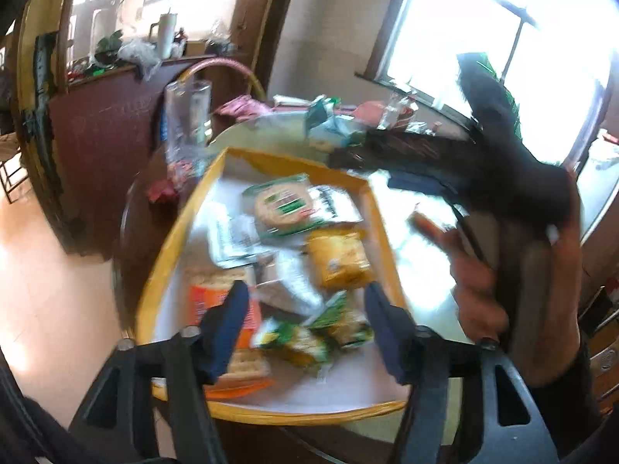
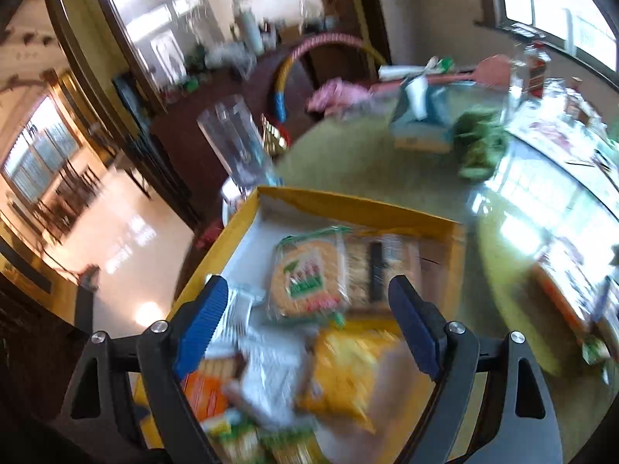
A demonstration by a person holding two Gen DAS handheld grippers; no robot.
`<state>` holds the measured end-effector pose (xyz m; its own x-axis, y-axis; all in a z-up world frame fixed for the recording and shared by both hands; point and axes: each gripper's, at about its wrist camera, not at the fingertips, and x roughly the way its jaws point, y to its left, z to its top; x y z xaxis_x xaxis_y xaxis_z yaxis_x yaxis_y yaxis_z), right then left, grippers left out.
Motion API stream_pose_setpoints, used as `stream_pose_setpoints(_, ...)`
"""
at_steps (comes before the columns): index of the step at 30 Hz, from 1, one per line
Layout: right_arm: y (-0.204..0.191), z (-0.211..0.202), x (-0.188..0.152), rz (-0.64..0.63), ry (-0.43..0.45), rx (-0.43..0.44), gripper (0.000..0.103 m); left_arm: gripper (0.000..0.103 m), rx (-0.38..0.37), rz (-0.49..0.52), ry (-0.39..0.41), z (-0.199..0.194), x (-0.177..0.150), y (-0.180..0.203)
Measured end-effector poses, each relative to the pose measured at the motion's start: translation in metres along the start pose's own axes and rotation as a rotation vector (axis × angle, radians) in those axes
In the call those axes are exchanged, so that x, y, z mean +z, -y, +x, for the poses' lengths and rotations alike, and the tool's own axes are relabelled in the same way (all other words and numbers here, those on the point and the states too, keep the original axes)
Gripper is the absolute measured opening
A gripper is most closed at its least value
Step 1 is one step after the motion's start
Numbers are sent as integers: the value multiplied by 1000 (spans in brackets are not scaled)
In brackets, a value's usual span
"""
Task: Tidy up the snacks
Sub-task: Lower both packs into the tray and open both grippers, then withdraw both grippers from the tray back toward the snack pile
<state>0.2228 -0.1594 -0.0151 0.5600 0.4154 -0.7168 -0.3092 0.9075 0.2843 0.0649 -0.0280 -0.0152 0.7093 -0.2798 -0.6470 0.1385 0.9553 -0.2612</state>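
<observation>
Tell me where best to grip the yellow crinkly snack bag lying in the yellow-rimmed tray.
Probably from above, across its short sides: the yellow crinkly snack bag lies flat in the yellow-rimmed tray, upper face exposed. The open right gripper looks nearest.

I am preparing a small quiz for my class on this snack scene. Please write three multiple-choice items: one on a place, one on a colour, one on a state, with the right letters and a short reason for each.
1. Where does the clear glass stand?
A. inside the box
B. on the table outside the box
C. on the floor

2. What colour is the rim of the box?
A. yellow
B. blue
C. black

3. How are the fingers of the left gripper?
A. shut on a packet
B. shut on nothing
C. open above the snacks

Key: 1 B, the glass stands beyond the box's far corner. 2 A, all visible edges are yellow. 3 C, the blue pads are apart and hold nothing.
</observation>
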Motion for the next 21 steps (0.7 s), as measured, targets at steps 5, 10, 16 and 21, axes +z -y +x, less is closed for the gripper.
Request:
stream_pose_setpoints(5, 54, -70, -47, 45, 64, 3, 86, 68, -73, 20, -18, 4, 0, 41)
stream_pose_setpoints(10, 120, -122, -89, 106, 84, 3, 85, 68, -157, 28, -70, 19, -1, 86)
stream_pose_setpoints(16, 184, -167, -115, 190, 136, -48, 85, 68, -247, -20, -181, 56, -2, 129)
stream_pose_setpoints(21, 229, -181, -126, 253, 158, -68, 85, 68, -249, -43, -272, 88, -1, 157)
